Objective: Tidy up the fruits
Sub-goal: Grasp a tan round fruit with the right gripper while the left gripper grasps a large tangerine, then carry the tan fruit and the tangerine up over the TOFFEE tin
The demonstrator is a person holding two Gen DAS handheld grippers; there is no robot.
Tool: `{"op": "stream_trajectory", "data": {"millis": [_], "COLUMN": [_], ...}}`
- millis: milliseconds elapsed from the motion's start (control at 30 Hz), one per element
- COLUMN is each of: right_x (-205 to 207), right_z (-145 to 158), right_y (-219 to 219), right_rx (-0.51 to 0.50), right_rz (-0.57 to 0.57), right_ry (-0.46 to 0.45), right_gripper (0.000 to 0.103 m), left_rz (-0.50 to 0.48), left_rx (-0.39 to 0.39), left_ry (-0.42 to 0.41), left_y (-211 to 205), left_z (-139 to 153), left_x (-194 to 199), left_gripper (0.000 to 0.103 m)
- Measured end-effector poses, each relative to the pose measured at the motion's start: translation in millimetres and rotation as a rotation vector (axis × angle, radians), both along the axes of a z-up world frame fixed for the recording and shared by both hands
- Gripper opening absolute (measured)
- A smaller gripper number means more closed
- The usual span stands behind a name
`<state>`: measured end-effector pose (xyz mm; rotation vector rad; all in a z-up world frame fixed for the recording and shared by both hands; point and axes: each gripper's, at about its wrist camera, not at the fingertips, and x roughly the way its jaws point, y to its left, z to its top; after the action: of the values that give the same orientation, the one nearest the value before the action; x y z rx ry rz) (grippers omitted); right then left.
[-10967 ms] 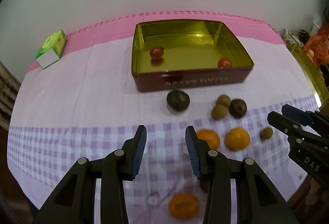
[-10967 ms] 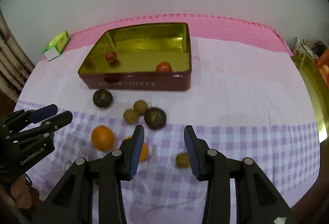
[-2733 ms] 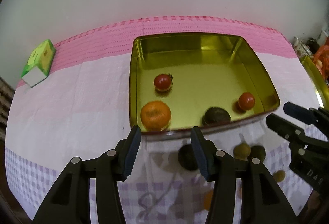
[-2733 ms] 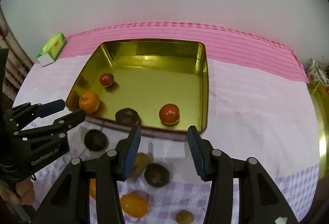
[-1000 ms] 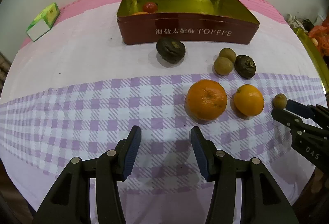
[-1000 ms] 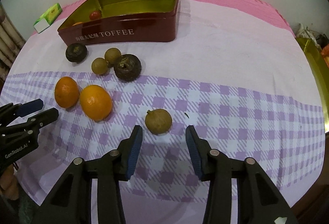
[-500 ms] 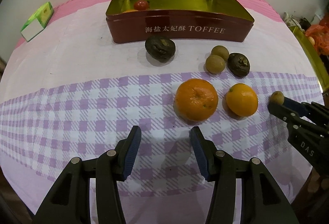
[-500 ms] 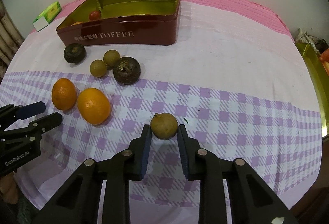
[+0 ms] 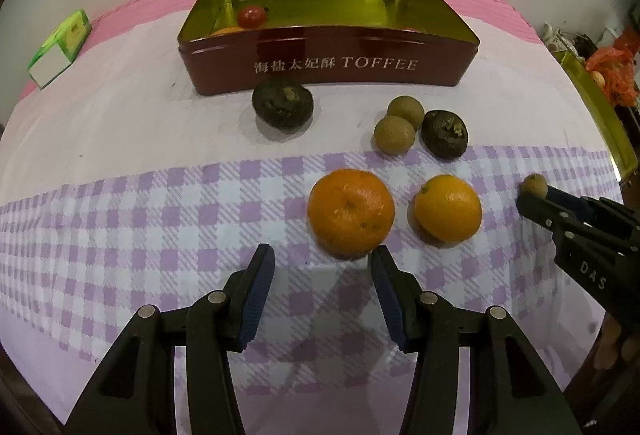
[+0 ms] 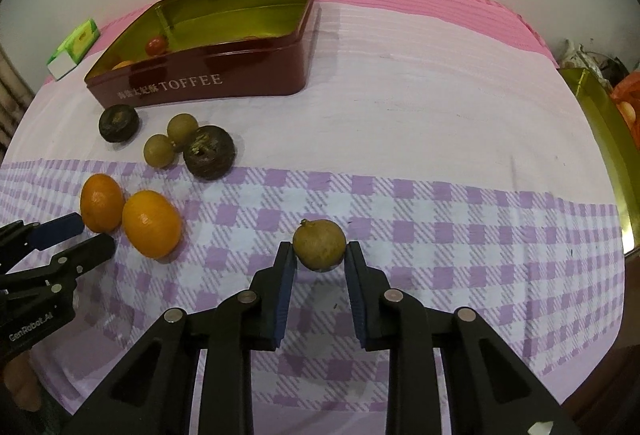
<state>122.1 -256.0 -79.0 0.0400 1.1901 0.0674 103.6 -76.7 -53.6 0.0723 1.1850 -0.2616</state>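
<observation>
My right gripper (image 10: 319, 255) is shut on a small brown-green round fruit (image 10: 319, 245), low over the checked cloth; the left wrist view shows that fruit (image 9: 533, 186) at the gripper's tips. My left gripper (image 9: 322, 259) is open and holds nothing, just short of the larger orange (image 9: 351, 213). A smaller orange (image 9: 448, 207) lies to its right. Behind them are two dark wrinkled fruits (image 9: 282, 104) (image 9: 445, 133) and two small tan fruits (image 9: 394, 135). The red toffee tin (image 9: 328, 65) holds a cherry tomato (image 9: 251, 16) and a partly hidden orange.
A green and white box (image 9: 60, 43) lies at the far left on the pink cloth. A gold tin lid (image 9: 600, 103) and an orange bag (image 9: 612, 71) sit at the right edge. The table's front edge runs close below both grippers.
The right gripper's jaws came together on the small brown-green fruit, which a second ago lay free ahead of them. The left gripper drew nearer the larger orange.
</observation>
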Motion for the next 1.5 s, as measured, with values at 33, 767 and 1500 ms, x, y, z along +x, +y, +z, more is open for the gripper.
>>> {"op": "stream_trajectory", "data": {"millis": [33,767,1500], "right_x": [1,1,1], "right_z": [0,0,-1], "right_y": [0,-2,1], "right_rx": [0.002,0.011,-0.015], "right_rz": [0.000,-0.007,-0.001], "right_ry": [0.000,0.001,0.000], "right_gripper": [0.024,0.024,0.024], "left_rz": [0.000,-0.016,-0.023], "left_rx": [-0.002,0.001,-0.032], "left_ry": [0.000,-0.037,-0.042], "left_y": [-2,-21,-11], "left_z": [0,-1,5], "left_x": [2,23,15], "left_gripper": [0.052,0.048,0.043]}}
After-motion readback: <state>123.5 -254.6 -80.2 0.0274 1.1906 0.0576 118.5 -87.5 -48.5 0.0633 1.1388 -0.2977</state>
